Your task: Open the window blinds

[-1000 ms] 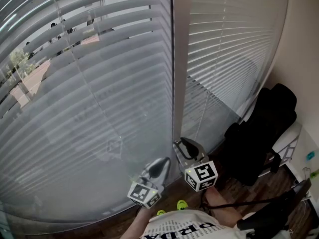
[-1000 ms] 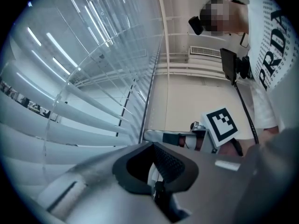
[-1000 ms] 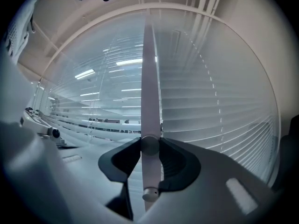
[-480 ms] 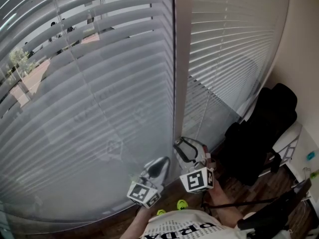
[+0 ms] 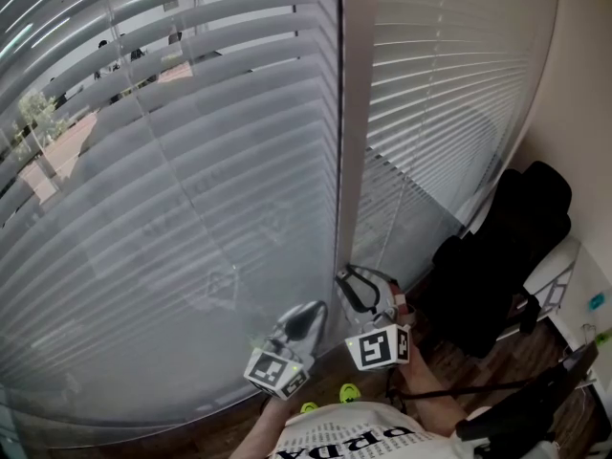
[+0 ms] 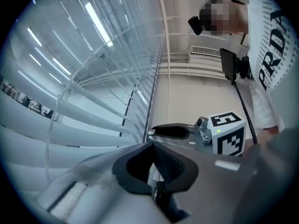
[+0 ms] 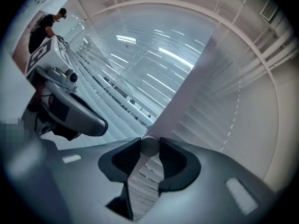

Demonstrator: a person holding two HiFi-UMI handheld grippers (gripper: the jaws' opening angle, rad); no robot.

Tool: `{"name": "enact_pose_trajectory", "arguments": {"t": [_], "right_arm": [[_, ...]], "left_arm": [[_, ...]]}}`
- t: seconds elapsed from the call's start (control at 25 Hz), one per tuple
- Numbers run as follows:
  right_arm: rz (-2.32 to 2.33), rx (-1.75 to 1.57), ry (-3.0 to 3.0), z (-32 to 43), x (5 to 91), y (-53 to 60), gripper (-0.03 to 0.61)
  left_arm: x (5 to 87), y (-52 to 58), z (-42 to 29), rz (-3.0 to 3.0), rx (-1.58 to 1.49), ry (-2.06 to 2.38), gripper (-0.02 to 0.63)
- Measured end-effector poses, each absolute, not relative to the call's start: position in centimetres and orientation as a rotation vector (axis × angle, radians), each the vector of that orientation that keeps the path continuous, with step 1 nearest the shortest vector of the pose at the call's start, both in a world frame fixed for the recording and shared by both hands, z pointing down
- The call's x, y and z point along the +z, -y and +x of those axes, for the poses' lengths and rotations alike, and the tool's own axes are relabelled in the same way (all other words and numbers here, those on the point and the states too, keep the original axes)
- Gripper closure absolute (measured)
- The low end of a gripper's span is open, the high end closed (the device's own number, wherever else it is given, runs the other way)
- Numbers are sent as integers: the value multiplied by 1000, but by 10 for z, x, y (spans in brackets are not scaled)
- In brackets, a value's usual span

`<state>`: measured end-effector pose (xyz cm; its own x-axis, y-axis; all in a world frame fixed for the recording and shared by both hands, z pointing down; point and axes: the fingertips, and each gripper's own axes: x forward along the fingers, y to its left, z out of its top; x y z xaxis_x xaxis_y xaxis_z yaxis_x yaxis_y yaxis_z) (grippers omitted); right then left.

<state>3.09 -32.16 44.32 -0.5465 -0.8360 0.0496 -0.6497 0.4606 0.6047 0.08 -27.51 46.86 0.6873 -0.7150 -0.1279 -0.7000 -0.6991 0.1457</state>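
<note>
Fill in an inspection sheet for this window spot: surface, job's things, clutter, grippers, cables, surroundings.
Surface: wooden floor below the window; no table seen.
Job's things: window blinds lowered, slats part-tilted, outdoors showing through the upper gaps; tilt wand seen end-on.
Clutter: black chair at the right.
Grippers: right gripper, fingers have just been closing and press on the tilt wand; left gripper, fingers together at the tips, nothing seen between them.
Cables: bead chain hanging by the right blind.
Surroundings: window post between the two blinds; beige wall at the right.
</note>
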Motion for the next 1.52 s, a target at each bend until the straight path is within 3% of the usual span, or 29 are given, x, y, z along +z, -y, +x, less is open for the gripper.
{"name": "enact_pose_trajectory", "arguments": {"t": [1.24, 1.36, 1.52], "right_arm": [[1464, 91, 2889, 43, 442, 332, 445], [1453, 9, 2857, 42, 442, 331, 443], [1362, -417, 2667, 40, 435, 325, 413]], "left_arm": [[470, 281, 4, 2826, -278, 1145, 621], [469, 280, 5, 2812, -276, 1149, 620], [469, 280, 5, 2819, -276, 1147, 621]]}}
